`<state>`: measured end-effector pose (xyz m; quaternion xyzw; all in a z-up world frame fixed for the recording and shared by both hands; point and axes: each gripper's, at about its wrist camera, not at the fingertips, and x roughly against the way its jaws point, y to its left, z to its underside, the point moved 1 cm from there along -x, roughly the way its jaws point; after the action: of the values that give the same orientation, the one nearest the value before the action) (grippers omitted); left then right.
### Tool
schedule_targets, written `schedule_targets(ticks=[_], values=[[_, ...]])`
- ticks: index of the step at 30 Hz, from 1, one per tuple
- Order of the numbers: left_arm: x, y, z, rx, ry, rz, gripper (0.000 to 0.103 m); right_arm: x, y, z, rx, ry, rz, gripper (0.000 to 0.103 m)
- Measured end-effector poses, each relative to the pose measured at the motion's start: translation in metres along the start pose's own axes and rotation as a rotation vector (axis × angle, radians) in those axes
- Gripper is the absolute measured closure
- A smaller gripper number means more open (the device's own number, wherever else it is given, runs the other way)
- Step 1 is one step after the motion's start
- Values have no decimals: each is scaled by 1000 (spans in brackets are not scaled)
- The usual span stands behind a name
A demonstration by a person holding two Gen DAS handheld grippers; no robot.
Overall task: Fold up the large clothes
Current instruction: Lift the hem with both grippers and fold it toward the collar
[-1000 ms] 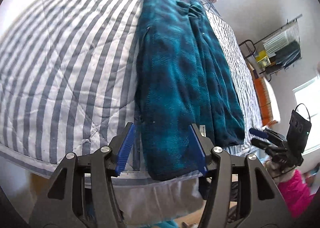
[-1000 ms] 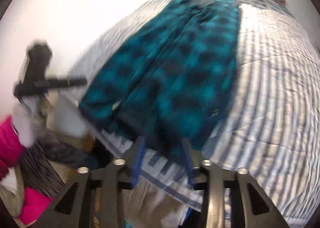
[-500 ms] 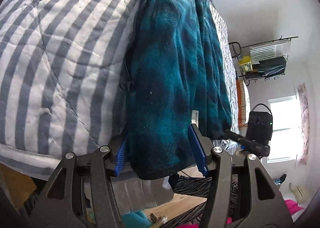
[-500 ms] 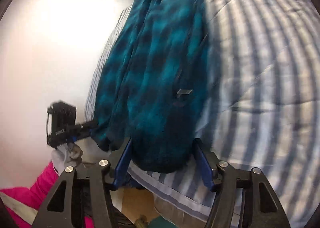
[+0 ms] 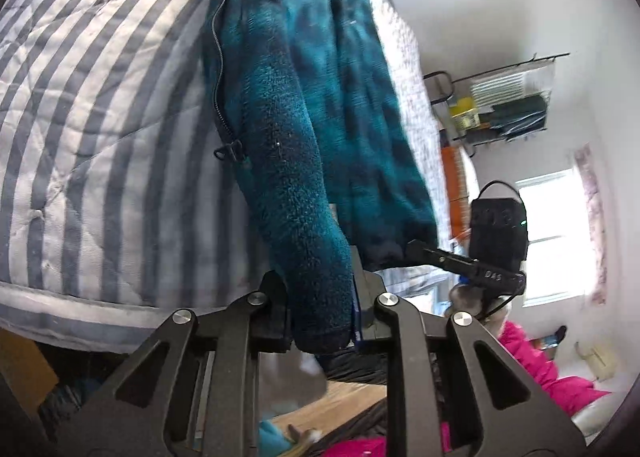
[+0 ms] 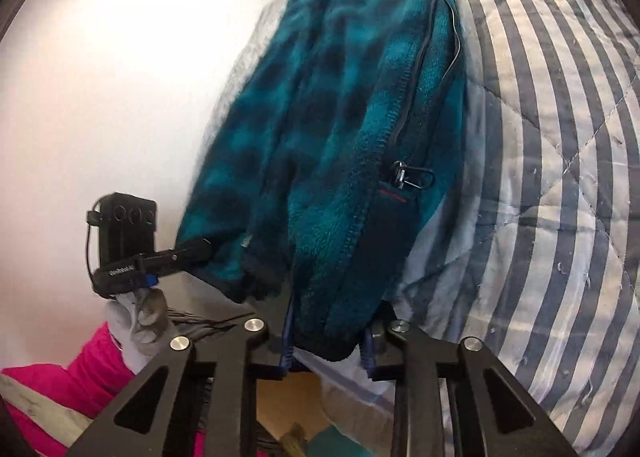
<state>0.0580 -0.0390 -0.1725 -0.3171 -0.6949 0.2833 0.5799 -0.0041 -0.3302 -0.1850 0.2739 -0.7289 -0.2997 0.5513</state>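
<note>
We find one teal-and-black checked fleece jacket (image 5: pixel 304 105) lying lengthwise on a bed under a grey-and-white striped quilt (image 5: pixel 100 105), its hem hanging over the bed's near edge.

Writing: the other tool's body bears white lettering in each view. In the left wrist view it reads roughly "D4S"; in the right wrist view the word is too small to read. A short red stitched line sits on the jacket below the zip pull (image 6: pixel 410 176); we see no text on it. A small pale tag at the hem (image 6: pixel 246 241) is unreadable.

Count: one jacket, two tools, two zip tracks visible in the right wrist view, one metal zip pull with a ring, one quilt. At the room's far side we note one wire rack (image 5: pixel 508 101) with items on it and one bright window (image 5: pixel 556 233).

Left tool (image 5: pixel 320 321): its jaws are closing, with the hem corner of the jacket between them and fabric bunched against both fingers.

Right tool (image 6: pixel 328 341): its jaws are closing likewise, with the jacket's other hem corner filling the gap between the blue pads (image 6: pixel 286 345).

A gloved hand (image 6: pixel 140 309) carries the left tool in the right wrist view; bright pink clothing (image 6: pixel 72 381) shows below it.
</note>
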Motion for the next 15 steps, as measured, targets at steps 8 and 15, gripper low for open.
schedule_targets(ticks=[8, 15], values=[[7, -37, -23, 30, -57, 107, 85, 25, 18, -14, -33, -63, -100, 81], [14, -63, -56, 10, -109, 142, 85, 46, 33, -43, -49, -136, -157, 81]])
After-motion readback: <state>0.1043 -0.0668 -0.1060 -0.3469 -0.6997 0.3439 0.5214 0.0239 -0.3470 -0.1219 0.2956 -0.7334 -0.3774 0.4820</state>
